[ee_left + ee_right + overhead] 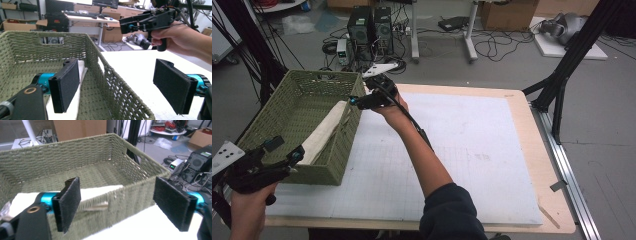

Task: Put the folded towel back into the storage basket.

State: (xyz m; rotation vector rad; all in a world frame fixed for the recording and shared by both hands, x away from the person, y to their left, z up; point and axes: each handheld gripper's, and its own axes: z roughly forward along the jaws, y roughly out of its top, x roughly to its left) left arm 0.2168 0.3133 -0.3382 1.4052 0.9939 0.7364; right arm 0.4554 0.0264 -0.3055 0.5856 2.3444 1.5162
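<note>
Looking down from the high view, you have the green woven basket (297, 125) standing on the left part of the white mat (452, 150), and a white folded cloth (326, 131) lies inside it against the right wall. Your left gripper (283, 150) sits at the near left, just outside the basket's near corner, jaws apart with nothing between them. Your right gripper (358, 96) hovers at the basket's far right corner, above the rim, and its jaws point left toward the basket.

From the left gripper view, your two black jaws stand wide apart and straddle the basket's (105, 75) near right wall: one pad (65, 83) is inside the basket, just over the white cloth (75, 105), the other is outside above the mat. Your right hand (180, 37) and its gripper (125, 25) hang farther off, above the table.

From the right gripper view, your jaws are likewise wide apart and grip nothing. The basket (87, 157) is just beyond them, with the cloth (100, 191) flat on its floor beside the near wall, behind the left pad (67, 202).
</note>
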